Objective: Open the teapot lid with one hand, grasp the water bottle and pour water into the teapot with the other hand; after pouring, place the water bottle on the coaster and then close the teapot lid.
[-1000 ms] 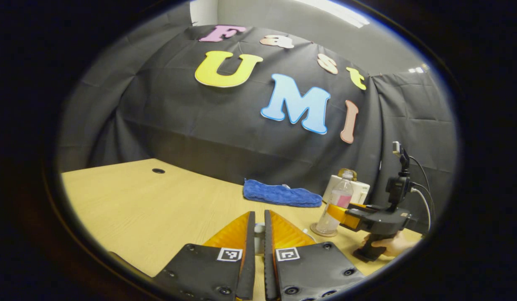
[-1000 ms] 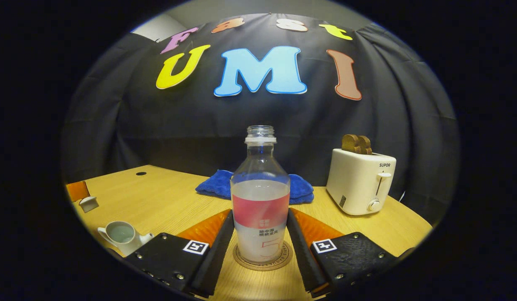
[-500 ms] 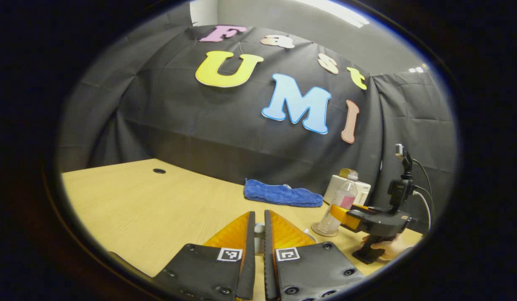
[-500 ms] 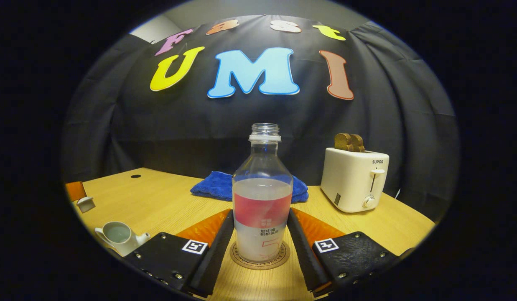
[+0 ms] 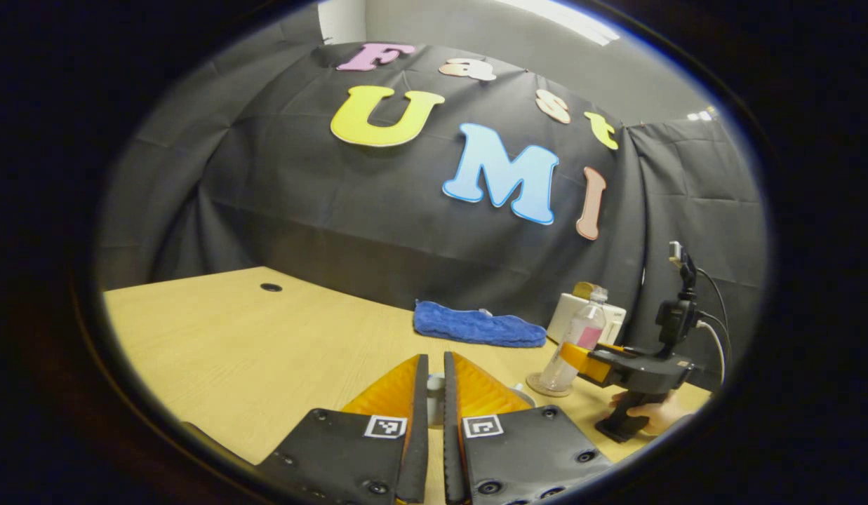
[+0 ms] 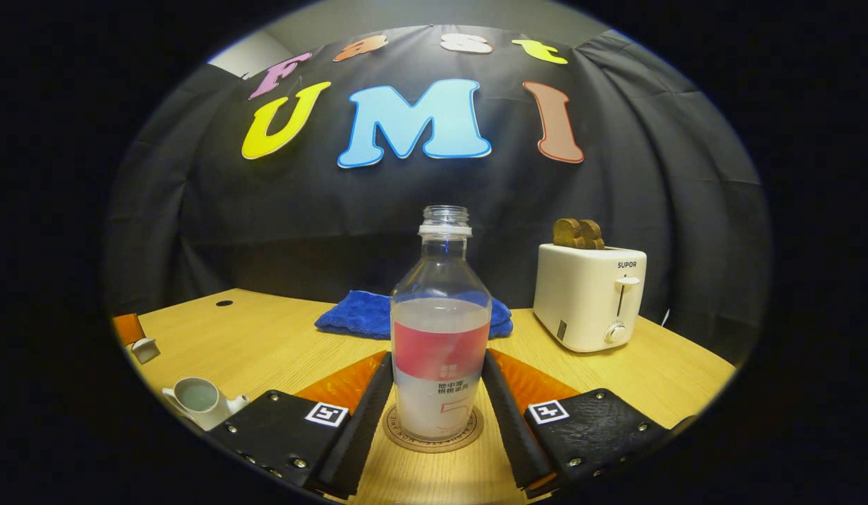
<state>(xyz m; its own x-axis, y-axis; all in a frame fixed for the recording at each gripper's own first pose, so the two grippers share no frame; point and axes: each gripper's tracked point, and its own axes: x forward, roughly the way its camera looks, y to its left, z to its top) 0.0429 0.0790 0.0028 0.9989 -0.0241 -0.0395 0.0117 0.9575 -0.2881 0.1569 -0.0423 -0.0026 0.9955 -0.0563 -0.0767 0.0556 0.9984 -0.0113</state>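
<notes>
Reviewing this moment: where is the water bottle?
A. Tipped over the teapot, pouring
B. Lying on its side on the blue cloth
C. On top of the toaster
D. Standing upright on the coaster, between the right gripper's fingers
D: in the right gripper view the water bottle stands upright on the coaster, between the fingers of the right gripper.

One water bottle [image 6: 441,337] stood on one round coaster [image 6: 432,431]. One white teapot [image 6: 201,401] sat open, and one small white lid [image 6: 145,348] was there too. One blue cloth [image 6: 367,315] lay on the one wooden table [image 6: 279,337], which had one dark hole [image 6: 224,303]. One white toaster [image 6: 589,296] held two slices of toast [image 6: 578,233]. Two grippers were counted: the left gripper [image 5: 435,393] and the right gripper [image 6: 434,414].
</notes>
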